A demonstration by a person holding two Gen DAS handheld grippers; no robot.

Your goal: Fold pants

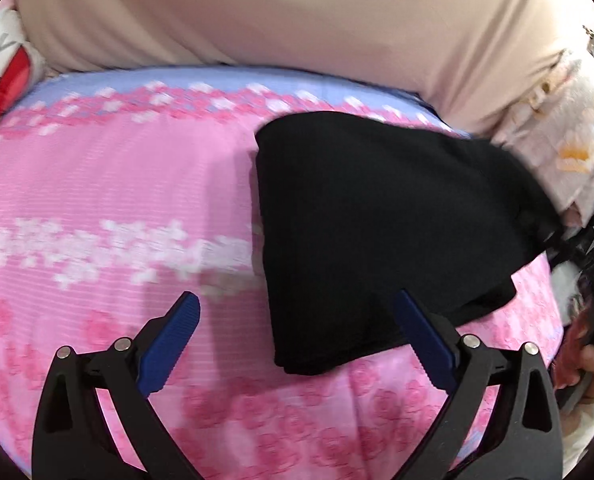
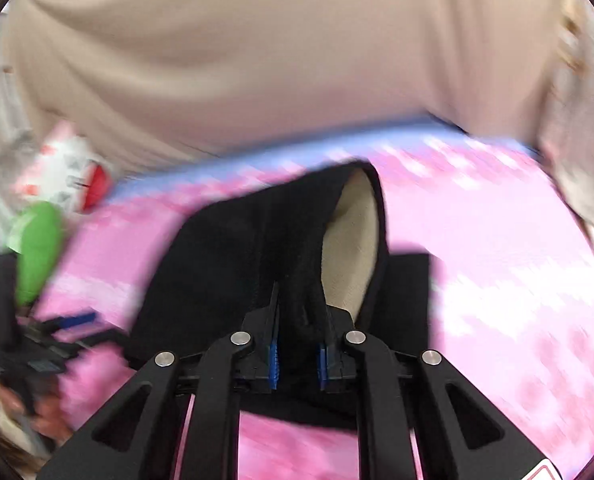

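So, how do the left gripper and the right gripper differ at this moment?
The left gripper is open and holds nothing, while the right gripper is shut on the black pants. The left one is over the pink bedsheet beside the pants; the right one lifts a fold. Both have blue-padded fingers.

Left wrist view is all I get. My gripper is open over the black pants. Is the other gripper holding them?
Observer: Yes. The right gripper is shut on a bunched edge of the black pants.
Child: Is that edge flat on the bed?
Observer: No, it arches up, and pale lining shows inside the fold.
Child: Anything else over there?
Observer: A green thing sits left of the pink bedsheet, too blurred to name.
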